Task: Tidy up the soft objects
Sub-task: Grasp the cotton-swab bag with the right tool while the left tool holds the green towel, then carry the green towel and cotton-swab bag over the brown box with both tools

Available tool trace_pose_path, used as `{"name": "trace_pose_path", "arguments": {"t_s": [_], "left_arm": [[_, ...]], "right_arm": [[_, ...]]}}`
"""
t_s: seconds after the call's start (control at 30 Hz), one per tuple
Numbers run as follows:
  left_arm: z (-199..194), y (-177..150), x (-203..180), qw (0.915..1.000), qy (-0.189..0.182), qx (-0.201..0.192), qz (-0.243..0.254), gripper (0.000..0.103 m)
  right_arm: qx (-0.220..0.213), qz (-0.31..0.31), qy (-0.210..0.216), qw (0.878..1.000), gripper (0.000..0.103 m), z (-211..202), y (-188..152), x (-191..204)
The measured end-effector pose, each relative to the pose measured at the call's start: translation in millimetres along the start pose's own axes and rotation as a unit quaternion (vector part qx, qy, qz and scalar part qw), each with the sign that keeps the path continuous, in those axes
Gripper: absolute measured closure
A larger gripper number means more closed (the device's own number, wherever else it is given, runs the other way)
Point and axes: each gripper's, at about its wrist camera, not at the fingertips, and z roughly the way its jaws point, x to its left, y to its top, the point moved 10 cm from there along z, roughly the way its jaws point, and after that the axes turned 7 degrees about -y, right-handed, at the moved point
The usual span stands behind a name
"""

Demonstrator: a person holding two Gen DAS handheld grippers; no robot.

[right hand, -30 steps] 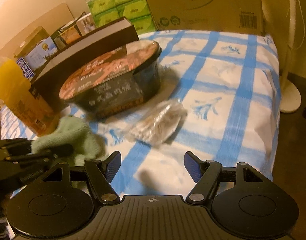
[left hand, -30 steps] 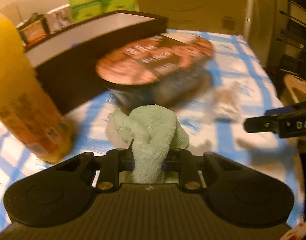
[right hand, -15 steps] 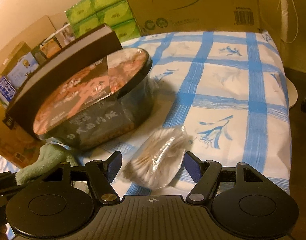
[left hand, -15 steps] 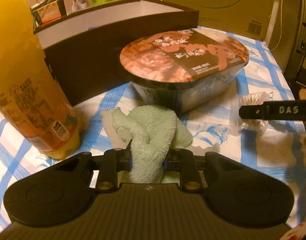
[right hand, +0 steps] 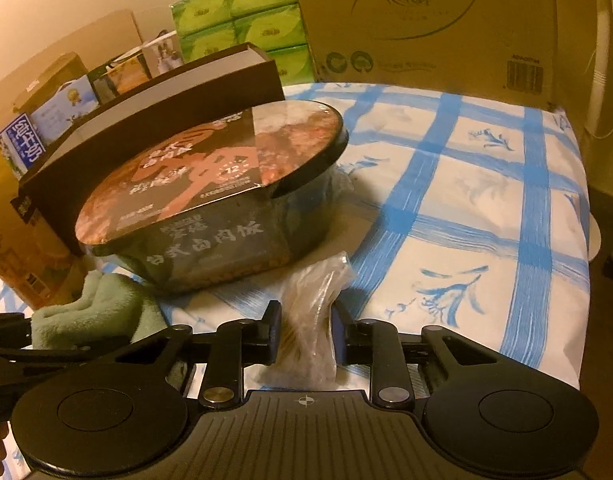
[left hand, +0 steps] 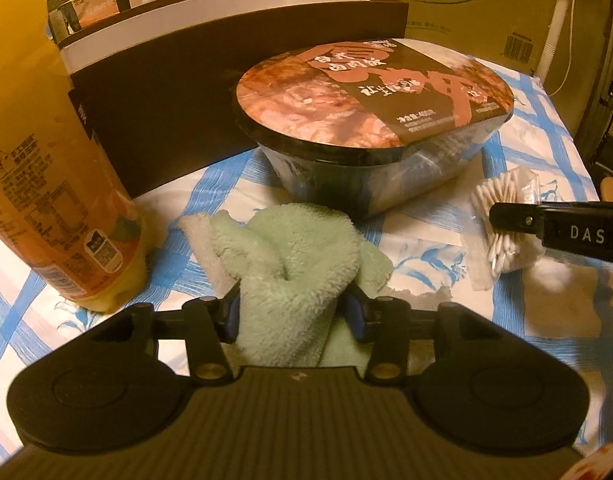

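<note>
Blue-checked tablecloth (right hand: 486, 184), cardboard box (right hand: 426, 20) behind, dim amber light.

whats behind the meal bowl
An open dark box stands right behind the meal bowl, green tissue packs farther back. The box's inside is hidden.

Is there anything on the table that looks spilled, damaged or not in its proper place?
Nothing looks spilled or broken. The green towel is crumpled because the left gripper pinches it, and the bag of cotton swabs is squeezed between the fingers of the right gripper. The bottle and the sealed food bowl stand upright.
</note>
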Motion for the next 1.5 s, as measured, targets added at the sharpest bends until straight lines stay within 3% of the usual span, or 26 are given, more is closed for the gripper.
{"name": "trace_pose_path", "arguments": {"t_s": [0.27, 0.4, 0.7, 1.0, 1.5], "left_arm": [[-7, 0, 0, 0.9999, -0.009, -0.008, 0.011, 0.077], [-12, -2, -1, 0.9998, -0.012, -0.012, 0.013, 0.08], [-37, -6, -8, 0.9995, -0.025, -0.015, 0.01, 0.082], [-78, 4, -13, 0.9984, -0.033, -0.045, 0.0, 0.082], [-137, 62, -21, 0.9921, -0.022, -0.124, 0.002, 0.082]], "right_arm": [[-0.003, 0.0, 0.012, 1.0, 0.079, -7, 1, 3], [-0.005, 0.001, 0.019, 1.0, 0.079, -13, 0, 4], [-0.007, 0.001, 0.041, 0.999, 0.079, -39, -8, 7], [-0.019, -0.007, 0.062, 0.998, 0.079, -70, -5, 14], [-0.075, -0.021, 0.092, 0.993, 0.079, -104, 43, 24]]}}
